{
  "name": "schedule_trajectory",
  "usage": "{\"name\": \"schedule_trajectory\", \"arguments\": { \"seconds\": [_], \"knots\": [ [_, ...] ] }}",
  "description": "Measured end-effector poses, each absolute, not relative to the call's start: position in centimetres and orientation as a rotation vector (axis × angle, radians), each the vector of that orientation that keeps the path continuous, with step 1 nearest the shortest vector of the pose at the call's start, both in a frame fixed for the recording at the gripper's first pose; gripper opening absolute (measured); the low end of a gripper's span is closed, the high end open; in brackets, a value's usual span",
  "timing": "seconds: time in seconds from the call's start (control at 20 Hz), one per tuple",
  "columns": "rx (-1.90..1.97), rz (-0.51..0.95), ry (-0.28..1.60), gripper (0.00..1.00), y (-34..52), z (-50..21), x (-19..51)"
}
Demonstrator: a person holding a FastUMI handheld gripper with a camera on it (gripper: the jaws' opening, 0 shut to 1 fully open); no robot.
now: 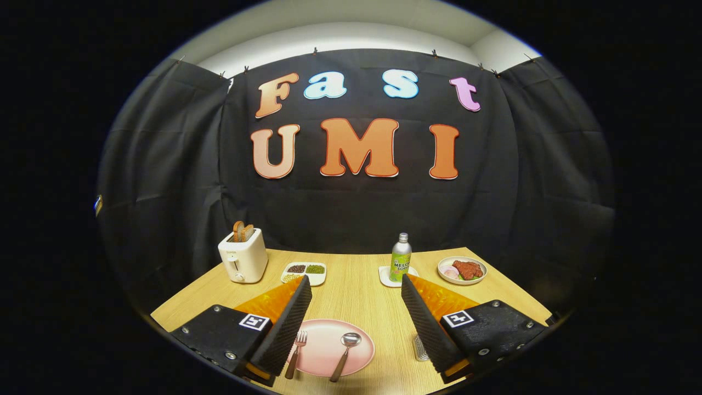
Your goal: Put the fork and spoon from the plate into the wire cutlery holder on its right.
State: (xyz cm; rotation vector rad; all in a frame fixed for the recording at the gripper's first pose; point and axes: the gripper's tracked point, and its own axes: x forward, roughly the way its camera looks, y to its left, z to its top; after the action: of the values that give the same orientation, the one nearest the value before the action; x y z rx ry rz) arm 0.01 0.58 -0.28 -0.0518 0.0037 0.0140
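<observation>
1. Between the two fingers, low on the wooden table [356, 296], lies a round pink plate [324, 341] with a smooth flat face. The gripper [356, 288] has its fingers spread wide apart and they hold nothing; their inner faces are ribbed.
2. On the plate, just beside the left finger, lies the fork [295, 354]. Its long axis runs nearly away from the camera: the metal tines point toward the far side of the table and the brown handle comes back over the near rim of the plate.
3. Near the middle of the plate lies the spoon [345, 355]. Its shiny oval bowl is at the far end, and the brown handle slants back and a little to the left, over the near rim. Fork and spoon lie almost parallel and do not touch.
4. Just beside the right finger, partly hidden by it, stands the wire cutlery holder [420, 349], made of thin metal bars.
5. Beyond the fingertips stand a cream toaster [243, 259] with bread slices in it, a white divided tray [305, 271] of beans, a green bottle [401, 259] on a white coaster, and a bowl of food [462, 270].
</observation>
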Motion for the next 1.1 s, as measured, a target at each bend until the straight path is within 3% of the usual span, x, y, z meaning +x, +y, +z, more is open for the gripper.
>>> {"name": "schedule_trajectory", "arguments": {
  "seconds": [0.3,0.75,0.95,1.1],
  "knots": [
    [-0.09,0.007,0.029,0.99,1.0,-2.2,0.7],
    [-0.122,0.018,0.214,0.99,2.1,-11.1,2.5],
    [-0.12,0.015,0.303,0.97,2.1,-15.2,3.3],
    [-0.118,0.013,0.357,0.89,2.1,-17.8,3.7]
  ]
}}
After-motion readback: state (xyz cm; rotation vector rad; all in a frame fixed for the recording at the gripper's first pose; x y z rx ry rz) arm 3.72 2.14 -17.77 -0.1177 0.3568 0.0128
